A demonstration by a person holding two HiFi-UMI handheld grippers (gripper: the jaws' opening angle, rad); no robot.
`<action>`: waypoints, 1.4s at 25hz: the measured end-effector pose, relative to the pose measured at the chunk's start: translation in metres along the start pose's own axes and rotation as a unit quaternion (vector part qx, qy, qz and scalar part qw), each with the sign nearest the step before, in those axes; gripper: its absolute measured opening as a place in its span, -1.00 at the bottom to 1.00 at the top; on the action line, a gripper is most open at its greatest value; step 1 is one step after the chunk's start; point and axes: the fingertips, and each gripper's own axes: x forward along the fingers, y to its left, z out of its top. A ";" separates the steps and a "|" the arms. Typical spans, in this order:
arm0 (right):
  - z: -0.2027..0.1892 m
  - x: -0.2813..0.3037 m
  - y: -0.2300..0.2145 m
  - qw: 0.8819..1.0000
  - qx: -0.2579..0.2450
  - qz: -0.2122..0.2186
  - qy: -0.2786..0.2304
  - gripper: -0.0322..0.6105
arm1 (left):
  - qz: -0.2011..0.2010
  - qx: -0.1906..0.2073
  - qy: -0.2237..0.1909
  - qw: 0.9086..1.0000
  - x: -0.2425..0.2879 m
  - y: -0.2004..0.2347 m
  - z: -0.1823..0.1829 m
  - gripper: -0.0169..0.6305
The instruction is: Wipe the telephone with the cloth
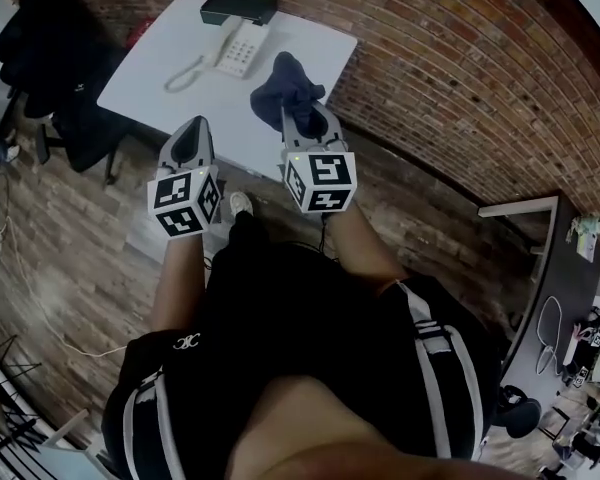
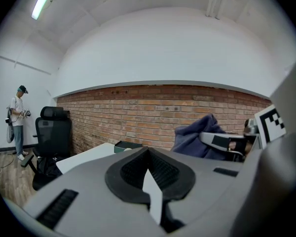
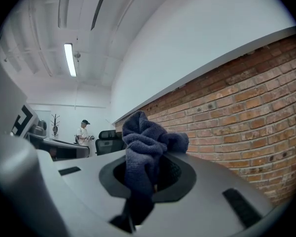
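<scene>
A: While both grippers are raised in front of the person, what is each one holding?

B: Right gripper (image 1: 305, 108): jaws clamped on the cloth (image 1: 285, 83). It is dark blue and bunched up above the tips. In that gripper's own view a tail of it runs down between the pads. Left gripper (image 1: 193, 126): jaws closed together with nothing between them. It sits at 9 o'clock of the right one, just beside it, and they are not touching.

A: Where is the telephone?

B: Telephone (image 1: 236, 48): pale, keypad up, on the far part of the white table (image 1: 145, 88), at 12 o'clock from the person. Something pale curls off it toward 8 o'clock, either cord or handset; I can't tell which. A black box (image 1: 239, 6) sits at its 12 o'clock, by the table's far edge.

A: How does the cloth sit relative to the telephone?

B: The cloth is at 5 o'clock of the telephone, apart from it. In the head view it shows against the table's near edge. How high it is above the top, I can't tell.

A: What about the surroundings?

B: A brick wall (image 1: 430, 58) runs from 12 to 3 o'clock. A black chair (image 1: 55, 63) stands at 9 o'clock of the table, on a wood floor (image 1: 50, 268). Both gripper views show a second person standing far off, beyond the chair.
</scene>
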 end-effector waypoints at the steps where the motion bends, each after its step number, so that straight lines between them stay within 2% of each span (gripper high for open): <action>1: -0.001 0.008 -0.001 1.000 0.000 -0.001 0.002 -0.80 | -0.003 0.000 0.001 1.000 0.008 0.004 0.000 -0.97; 8: 0.004 0.075 -0.007 1.000 -0.014 -0.014 0.011 -0.80 | -0.023 -0.019 0.005 1.000 0.070 0.046 0.007 -0.97; 19: 0.014 0.212 -0.007 0.999 -0.007 -0.048 0.018 -0.80 | -0.056 -0.012 0.008 0.998 0.165 0.137 0.039 -0.97; 28: -0.025 0.336 -0.012 0.994 -0.016 -0.040 0.098 -0.79 | -0.084 -0.022 0.029 0.996 0.225 0.203 0.032 -0.97; 35: -0.062 0.423 -0.037 0.987 -0.023 -0.019 0.159 -0.79 | -0.089 -0.034 0.056 0.994 0.258 0.212 0.014 -0.97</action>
